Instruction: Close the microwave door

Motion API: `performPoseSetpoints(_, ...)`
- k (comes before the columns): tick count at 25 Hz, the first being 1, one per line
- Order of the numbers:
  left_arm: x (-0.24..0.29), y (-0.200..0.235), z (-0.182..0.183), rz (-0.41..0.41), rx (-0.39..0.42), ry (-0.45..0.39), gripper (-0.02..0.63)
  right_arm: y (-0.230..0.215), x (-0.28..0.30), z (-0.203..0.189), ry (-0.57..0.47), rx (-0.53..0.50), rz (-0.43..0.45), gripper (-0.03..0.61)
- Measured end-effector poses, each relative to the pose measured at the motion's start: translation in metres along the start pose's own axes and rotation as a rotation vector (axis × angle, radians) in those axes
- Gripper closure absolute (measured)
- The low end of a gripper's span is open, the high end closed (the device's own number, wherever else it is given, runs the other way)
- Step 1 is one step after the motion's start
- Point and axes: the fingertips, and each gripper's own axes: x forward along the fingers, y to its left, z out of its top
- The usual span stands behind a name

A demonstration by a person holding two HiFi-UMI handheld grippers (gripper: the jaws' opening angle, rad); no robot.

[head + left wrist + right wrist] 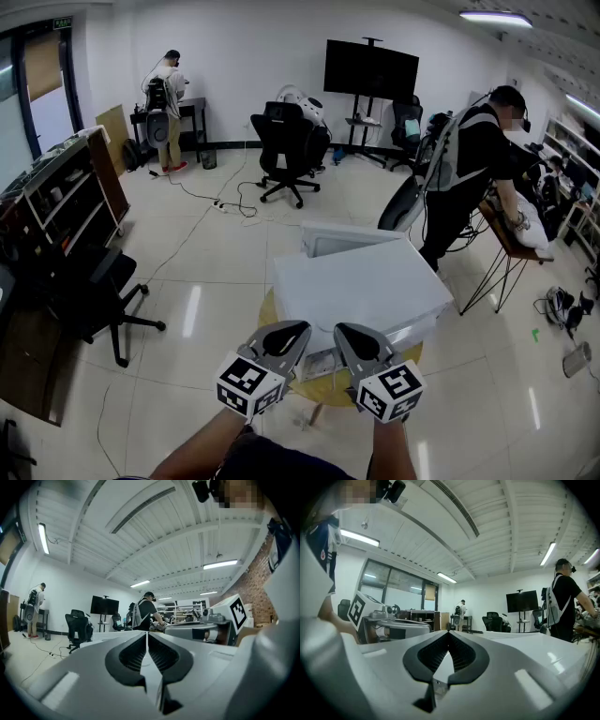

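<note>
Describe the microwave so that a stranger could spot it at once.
Look at the middle of the tiled floor, where a small round table stands. On it sits the microwave, a plain white box; its neighbours are black office chairs.

White box-shaped microwave [361, 286] sits on a round wooden table [412, 354], centre of floor; its door [349, 238] stands out on the far side. Left gripper [300, 328] and right gripper [340, 329] side by side just before its near edge. Black office chair [98, 291] to the left, dark shelf unit [66, 187] behind that. Second black swivel chair [286, 141] beyond the microwave; black screen on a stand [371, 70] at the back wall. Person in a vest [469, 169] to the right, at a side table
</note>
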Motion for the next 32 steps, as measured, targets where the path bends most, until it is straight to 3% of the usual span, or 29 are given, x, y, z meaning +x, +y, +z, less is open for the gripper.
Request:
performPoseSetpoints(13, -0.051, 0.074, 0.005, 0.118, -0.004, 0.001, 0.589, 0.052, 0.072, 0.009, 0.008, -0.030, 0.127, 0.577)
performPoseSetpoints(23, -0.102, 0.174, 0.004, 0.218, -0.021, 0.005, 0.589, 0.096, 0.161, 0.017, 0.014, -0.043, 0.202, 0.577)
performPoseSetpoints(32, -0.146, 0.271, 0.012, 0.270, -0.040, -0.010, 0.589, 0.128, 0.247, 0.019, 0.039, -0.044, 0.205, 0.577)
